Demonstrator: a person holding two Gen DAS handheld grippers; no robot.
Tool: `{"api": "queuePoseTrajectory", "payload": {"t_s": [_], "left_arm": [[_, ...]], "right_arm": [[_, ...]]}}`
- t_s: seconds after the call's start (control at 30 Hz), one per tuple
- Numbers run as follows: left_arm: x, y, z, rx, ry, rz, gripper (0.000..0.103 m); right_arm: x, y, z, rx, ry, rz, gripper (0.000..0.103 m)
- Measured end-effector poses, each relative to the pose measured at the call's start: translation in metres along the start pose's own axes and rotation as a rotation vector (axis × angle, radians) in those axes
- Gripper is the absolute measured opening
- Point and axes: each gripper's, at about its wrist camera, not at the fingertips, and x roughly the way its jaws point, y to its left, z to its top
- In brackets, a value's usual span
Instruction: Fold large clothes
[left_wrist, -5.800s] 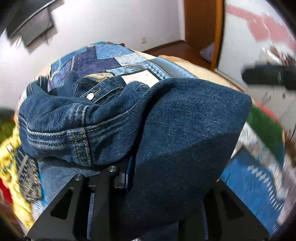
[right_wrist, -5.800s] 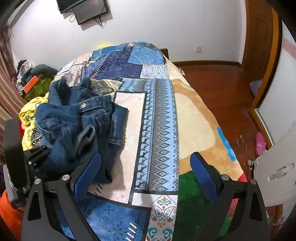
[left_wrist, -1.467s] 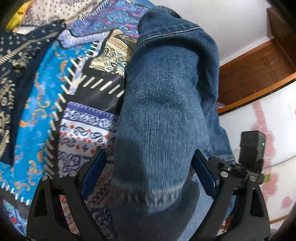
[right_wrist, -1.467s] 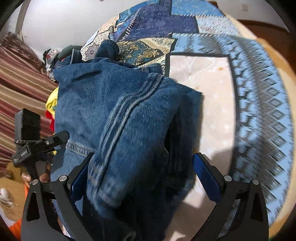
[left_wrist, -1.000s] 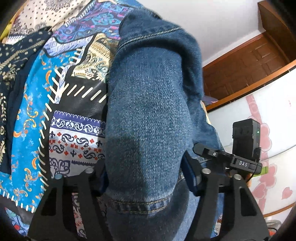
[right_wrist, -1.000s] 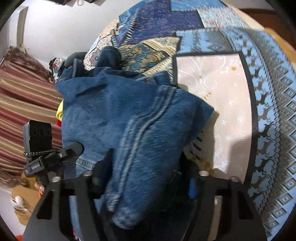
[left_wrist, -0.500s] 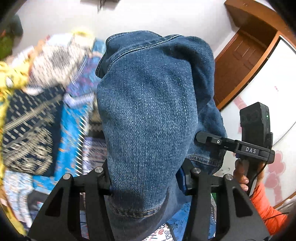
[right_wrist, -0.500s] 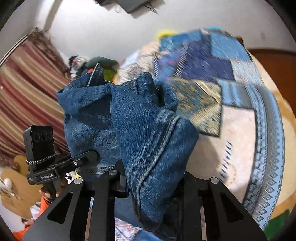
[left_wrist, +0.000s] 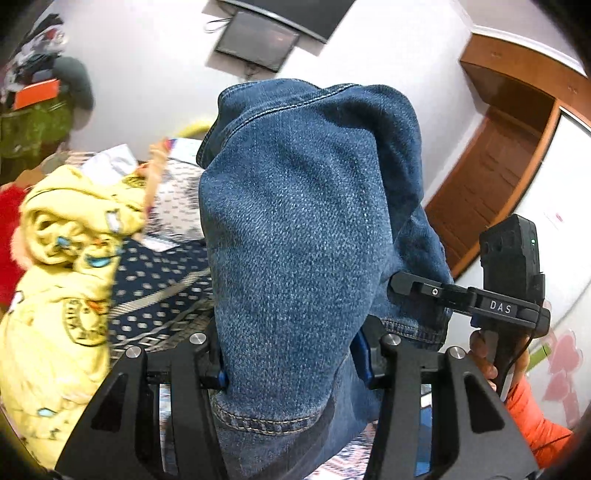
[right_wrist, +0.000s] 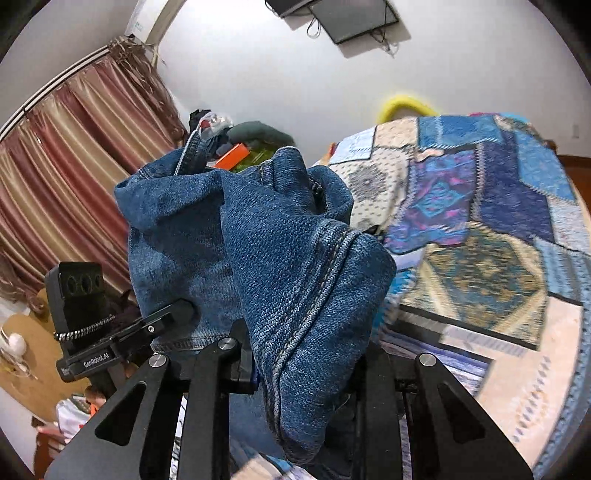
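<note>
While bunched blue denim garment (left_wrist: 306, 221) hangs crumpled, left gripper (left_wrist: 291, 363), right gripper (right_wrist: 306, 365) fingers clamp hems.

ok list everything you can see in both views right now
jeans: one, blue denim, bunched, clamped in both grippers
bed cover: one, blue and cream patchwork, on the bed
yellow garment: one, yellow, heaped at left of the left view
curtain: one, striped red and gold, by the wall
screen: one, dark, on the white wall
door: one, brown wood, far right
orange sleeve: one, orange, lower right
left gripper: one, black, shut on jeans
right gripper: one, black, shut on jeans
</note>
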Motion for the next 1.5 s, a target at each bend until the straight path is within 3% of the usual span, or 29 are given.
{"api": "queuePoseTrajectory", "payload": {"t_s": [0.23, 0.5, 0.63, 0.77, 0.83, 0.9, 0.97, 1.0, 1.13, 1.33, 1.5], "left_arm": [[0.029, 0.081, 0.018, -0.095, 0.078, 0.038, 0.049], [0.115, 0.172, 0.03, -0.175, 0.213, 0.155, 0.049], [0.157, 0.218, 0.024, -0.275, 0.239, 0.196, 0.052], [0.174, 0.243, 0.022, -0.315, 0.246, 0.231, 0.063], [0.173, 0.242, 0.02, -0.311, 0.245, 0.221, 0.064], [0.165, 0.233, 0.017, -0.279, 0.232, 0.251, 0.069], [0.155, 0.216, 0.012, -0.233, 0.227, 0.309, 0.071], [0.152, 0.211, 0.008, -0.205, 0.23, 0.328, 0.073], [0.132, 0.19, -0.015, -0.098, 0.267, 0.387, 0.08], [0.09, 0.156, -0.059, -0.004, 0.277, 0.453, 0.088], [0.061, 0.128, -0.081, 0.056, 0.283, 0.515, 0.088]], "right_arm": [[0.073, 0.003, 0.015, 0.042, 0.081, -0.017, 0.023], [0.165, -0.027, 0.029, 0.093, 0.167, -0.083, 0.022], [0.192, -0.048, 0.031, 0.109, 0.132, -0.137, 0.021], [0.2, -0.053, 0.03, 0.063, 0.102, -0.243, 0.021], [0.2, -0.052, 0.023, 0.015, 0.108, -0.269, 0.023], [0.197, -0.051, 0.019, -0.017, 0.096, -0.315, 0.036], [0.191, -0.05, 0.012, -0.035, 0.085, -0.337, 0.065], [0.19, -0.05, 0.009, -0.038, 0.087, -0.33, 0.067], [0.191, -0.046, -0.009, -0.056, 0.162, -0.331, 0.068], [0.171, -0.024, -0.059, -0.201, 0.249, -0.366, 0.071], [0.134, -0.004, -0.081, -0.231, 0.235, -0.363, 0.071]]}}
